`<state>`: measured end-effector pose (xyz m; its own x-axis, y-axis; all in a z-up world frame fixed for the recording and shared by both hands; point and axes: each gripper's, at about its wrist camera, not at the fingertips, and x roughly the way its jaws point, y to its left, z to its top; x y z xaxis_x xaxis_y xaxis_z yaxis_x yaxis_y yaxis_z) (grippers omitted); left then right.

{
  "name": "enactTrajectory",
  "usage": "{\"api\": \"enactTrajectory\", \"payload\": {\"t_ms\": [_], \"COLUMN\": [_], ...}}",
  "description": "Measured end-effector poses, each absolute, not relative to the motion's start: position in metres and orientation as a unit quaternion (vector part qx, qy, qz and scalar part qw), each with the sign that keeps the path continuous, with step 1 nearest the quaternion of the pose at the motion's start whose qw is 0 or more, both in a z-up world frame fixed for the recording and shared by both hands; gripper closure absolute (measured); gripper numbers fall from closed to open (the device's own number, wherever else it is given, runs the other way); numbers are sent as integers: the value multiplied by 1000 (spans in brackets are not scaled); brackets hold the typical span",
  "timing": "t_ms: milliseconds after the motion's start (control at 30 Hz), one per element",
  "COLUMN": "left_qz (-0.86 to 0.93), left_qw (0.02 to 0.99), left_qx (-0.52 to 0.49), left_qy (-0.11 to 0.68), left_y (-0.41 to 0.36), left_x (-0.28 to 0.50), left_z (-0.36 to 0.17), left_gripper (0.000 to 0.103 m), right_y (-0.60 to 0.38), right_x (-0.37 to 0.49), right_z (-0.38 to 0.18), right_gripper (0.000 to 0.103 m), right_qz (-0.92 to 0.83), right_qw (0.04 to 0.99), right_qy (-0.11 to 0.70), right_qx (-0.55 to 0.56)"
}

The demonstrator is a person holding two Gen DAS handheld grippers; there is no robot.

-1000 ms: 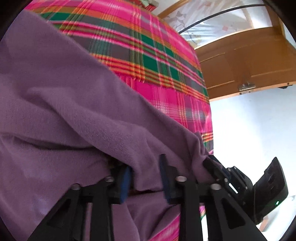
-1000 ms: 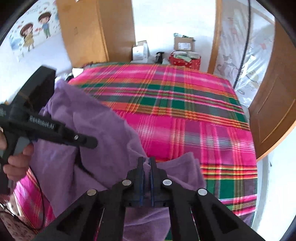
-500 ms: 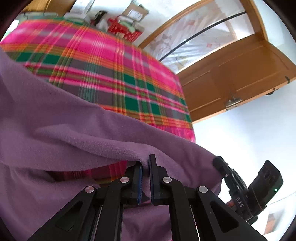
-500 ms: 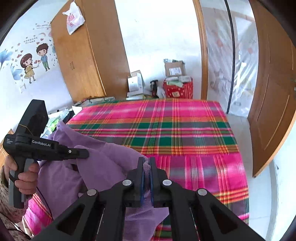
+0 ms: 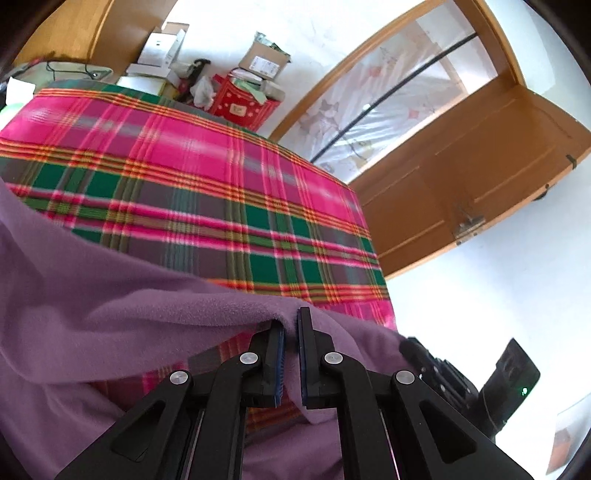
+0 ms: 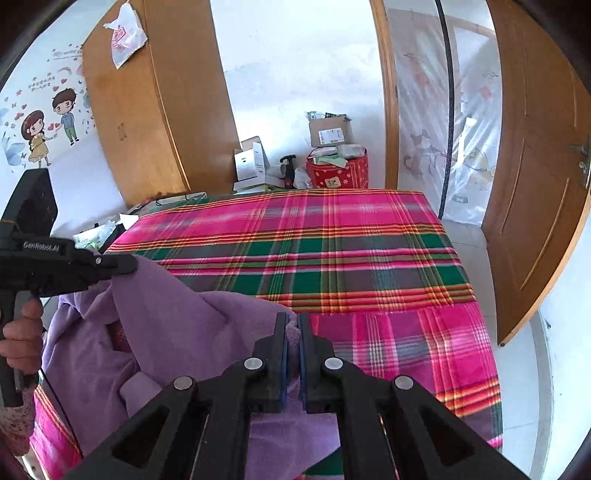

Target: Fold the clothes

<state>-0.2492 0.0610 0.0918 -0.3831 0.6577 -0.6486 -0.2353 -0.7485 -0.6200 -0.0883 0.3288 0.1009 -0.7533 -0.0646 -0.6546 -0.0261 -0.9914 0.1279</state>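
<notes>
Left gripper (image 5: 290, 328) pinches purple fleece garment (image 5: 110, 295); right gripper (image 6: 291, 332) pinches it too. Fleece hangs lifted over plaid bed (image 6: 332, 258). Likely spreading step; which edge held, unclear. Next: lay flat, keep both pinches tight.

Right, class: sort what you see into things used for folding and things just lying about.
In use: purple fleece garment; left hand-held gripper and right hand-held gripper, each shut on it; plaid bed cover.

Lying about: cardboard box; red bin; white boxes; plastic bag.
</notes>
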Motion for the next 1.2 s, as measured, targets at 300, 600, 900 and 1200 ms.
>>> {"api": "enactTrajectory", "payload": {"t_ms": [300, 600, 900, 1200], "left_qz": [826, 807, 804, 796], "left_qw": [238, 227, 226, 229], "left_qx": [-465, -501, -508, -522], "left_qy": [-212, -215, -212, -203], "left_y": [58, 57, 59, 67], "left_x": [-272, -274, -270, -266], "left_z": [82, 52, 44, 31], "left_gripper": [97, 97, 97, 97], "right_y": [328, 322, 273, 243], "right_x": [-98, -73, -71, -93], "right_z": [84, 90, 63, 40], "right_gripper": [93, 65, 64, 65], "right_qz": [-931, -929, -900, -881], "right_qw": [23, 33, 88, 30], "right_qy": [-97, -137, -164, -181], "right_qx": [352, 344, 395, 437]}}
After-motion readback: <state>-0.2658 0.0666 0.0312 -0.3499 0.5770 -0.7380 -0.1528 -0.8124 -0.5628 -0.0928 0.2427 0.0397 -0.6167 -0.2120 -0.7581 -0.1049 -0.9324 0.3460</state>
